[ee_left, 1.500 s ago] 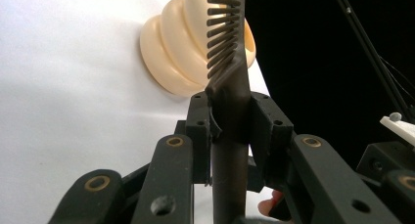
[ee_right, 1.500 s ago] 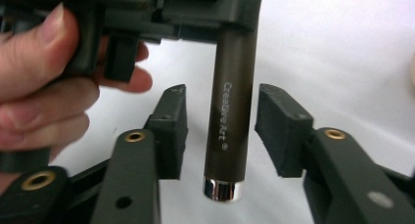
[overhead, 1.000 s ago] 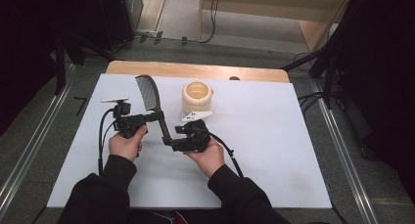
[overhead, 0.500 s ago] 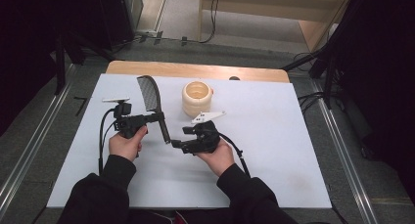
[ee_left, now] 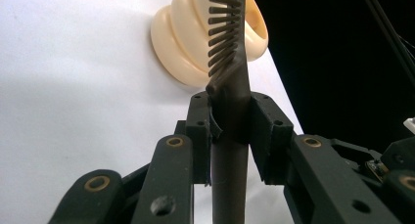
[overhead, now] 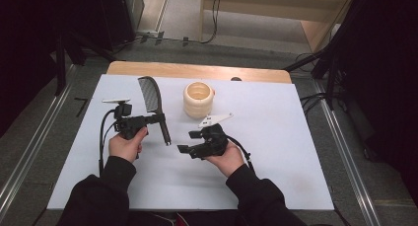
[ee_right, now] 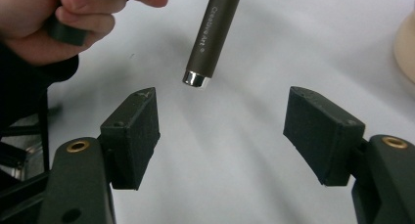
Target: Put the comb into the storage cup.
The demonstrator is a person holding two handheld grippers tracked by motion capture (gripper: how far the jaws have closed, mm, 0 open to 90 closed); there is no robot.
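The left gripper (overhead: pixel 156 118) is held level above the white table (overhead: pixel 276 152) by the left hand (overhead: pixel 125 146), well to the left of the cream cup (overhead: pixel 198 99), with its jaws pointing toward the cup's side. The jaws are clamped on the handle of the dark comb (overhead: pixel 153 101), just below where the teeth begin, as is seen closely in the left gripper view (ee_left: pixel 230 126). The comb (ee_left: pixel 229 77) is carried nearly flat, its toothed head lying left of the cup and its handle running back toward the person.

The comb is of dark matt plastic with a rounded handle, a row of fine teeth and a bright metal cap at the handle's end (ee_right: pixel 196 79); small lettering on the handle is too fine to be read. The cup (ee_left: pixel 195 43) is cream, smooth and ribbed in rounded rings, and it stands upright on the table.

The right gripper (overhead: pixel 190 141) is held below the cup by the right hand (overhead: pixel 227 159), turned leftward toward the comb's handle end. Its jaws have just been opening and stand wide apart with nothing between them; in the right gripper view (ee_right: pixel 222 131) the capped end is seen just beyond the black, faintly textured pads (ee_right: pixel 137 121). The comb's head is cut off at the top of the left gripper view, and the cup is partly covered there by the teeth.
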